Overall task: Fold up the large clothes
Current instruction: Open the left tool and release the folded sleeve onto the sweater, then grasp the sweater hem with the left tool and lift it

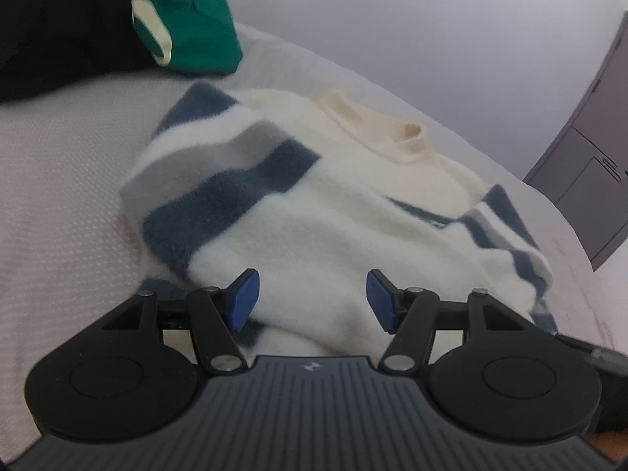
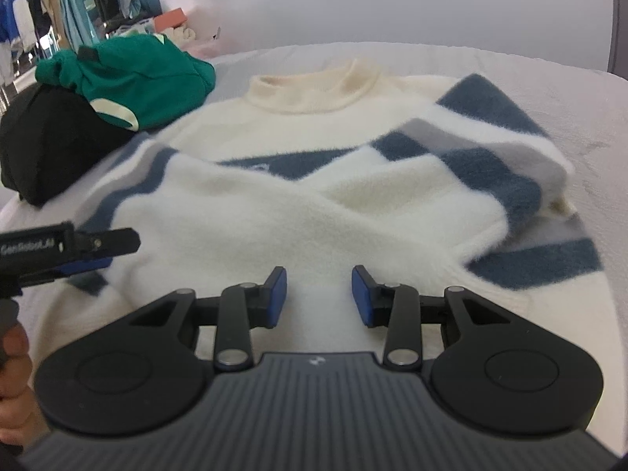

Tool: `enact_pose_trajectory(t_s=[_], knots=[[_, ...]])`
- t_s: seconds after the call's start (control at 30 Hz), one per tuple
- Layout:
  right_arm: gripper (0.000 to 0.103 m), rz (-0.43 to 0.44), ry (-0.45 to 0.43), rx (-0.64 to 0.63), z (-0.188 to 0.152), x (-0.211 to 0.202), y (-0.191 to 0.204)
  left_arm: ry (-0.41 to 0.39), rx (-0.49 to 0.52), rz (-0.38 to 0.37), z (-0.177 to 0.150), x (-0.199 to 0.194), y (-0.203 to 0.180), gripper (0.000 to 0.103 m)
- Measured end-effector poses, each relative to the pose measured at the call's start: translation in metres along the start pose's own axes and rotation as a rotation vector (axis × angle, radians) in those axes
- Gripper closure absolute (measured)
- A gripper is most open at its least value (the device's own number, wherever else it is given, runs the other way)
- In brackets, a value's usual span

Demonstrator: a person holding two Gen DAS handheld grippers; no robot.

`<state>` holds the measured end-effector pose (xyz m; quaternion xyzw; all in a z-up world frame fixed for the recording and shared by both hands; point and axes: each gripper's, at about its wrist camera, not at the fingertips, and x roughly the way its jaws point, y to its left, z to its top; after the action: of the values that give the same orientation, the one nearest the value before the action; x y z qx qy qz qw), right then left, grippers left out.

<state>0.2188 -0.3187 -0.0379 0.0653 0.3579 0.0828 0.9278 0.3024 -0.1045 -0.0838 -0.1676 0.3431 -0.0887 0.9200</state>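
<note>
While both tools hang above the garment, status reads as follows.
Garment: cream sweater (image 2: 298,212) with blue and grey stripes, lying flat on the pale bed cover (image 1: 59,204), collar away from the person.
Done: both sleeves appear folded inward across the body.
Left: likely the hem-to-collar fold, then tidying.
Left gripper (image 1: 313,300): released, jaws apart, nothing held, over the near hem.
Right gripper (image 2: 318,296): released, empty, over the hem.
Nearby: green garment (image 2: 137,74) on a black bundle (image 2: 51,137).

Black garment (image 1: 59,27) cut by frame edge; sweater hem (image 2: 322,337) hidden behind right hand-held gripper (image 2: 318,296).
</note>
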Motion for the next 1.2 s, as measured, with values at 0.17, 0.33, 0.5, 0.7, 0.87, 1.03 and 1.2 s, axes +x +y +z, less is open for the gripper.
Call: enact_pose_trajectory(t_s=[0.17, 0.33, 0.5, 0.7, 0.87, 1.03, 1.2], knots=[[0.063, -0.003, -0.019, -0.025, -0.002, -0.043, 0.006, -0.006, 0.048, -0.012, -0.008, -0.047, -0.014, 0.037], [0.063, 0.031, 0.026, -0.029, -0.008, -0.091, 0.005, -0.016, 0.108, -0.003, -0.023, -0.099, -0.025, 0.037], [0.063, 0.054, 0.132, -0.064, -0.013, -0.132, -0.002, 0.014, 0.114, 0.004, -0.047, -0.141, -0.022, 0.036], [0.063, 0.044, 0.275, -0.029, -0.03, -0.154, -0.022, 0.119, 0.044, 0.018, -0.075, -0.172, 0.005, 0.036], [0.063, 0.01, 0.362, 0.063, -0.039, -0.148, -0.043, 0.219, -0.119, 0.049, -0.088, -0.169, 0.053, 0.036], [0.052, -0.017, 0.418, 0.185, -0.046, -0.138, -0.063, 0.307, -0.276, 0.036, -0.099, -0.148, 0.088, 0.036], [0.045, -0.081, 0.447, 0.253, -0.047, -0.135, -0.075, 0.351, -0.307, -0.009, -0.105, -0.138, 0.091, 0.036]])
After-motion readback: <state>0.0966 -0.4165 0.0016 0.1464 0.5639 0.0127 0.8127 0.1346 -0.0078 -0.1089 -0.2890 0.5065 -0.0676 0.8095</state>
